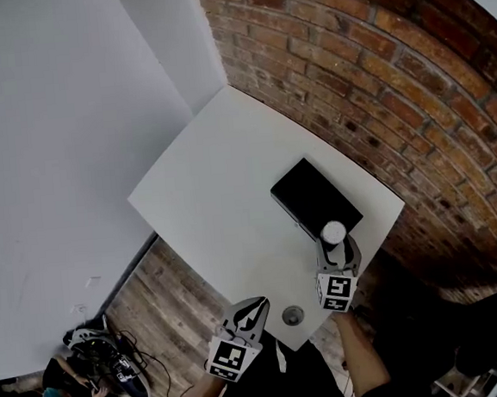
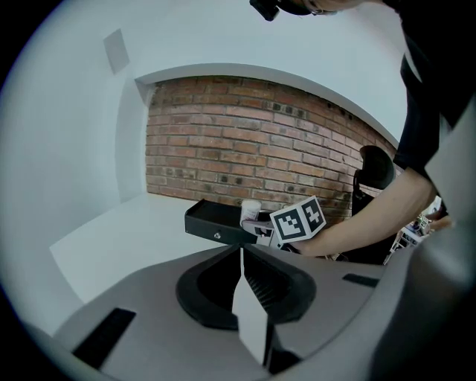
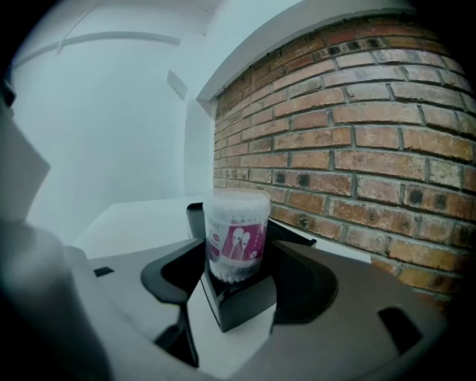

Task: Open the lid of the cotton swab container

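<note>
At the lower middle of the head view, the left gripper [image 1: 256, 307] is held at the near edge of the table [image 1: 212, 179], its jaws pressed together with nothing between them, and a small round disc [image 1: 292, 316] is seen just to its right. Further up, right of centre, the container [image 3: 236, 238] is pinched upright between the jaws of the right gripper [image 1: 334, 251], with its white lid [image 1: 334, 232] on, just at the near end of a black box [image 1: 315, 198] lying on the table. Beyond the box, the upper right of the frame is filled by a brick wall [image 1: 376, 78].
</note>
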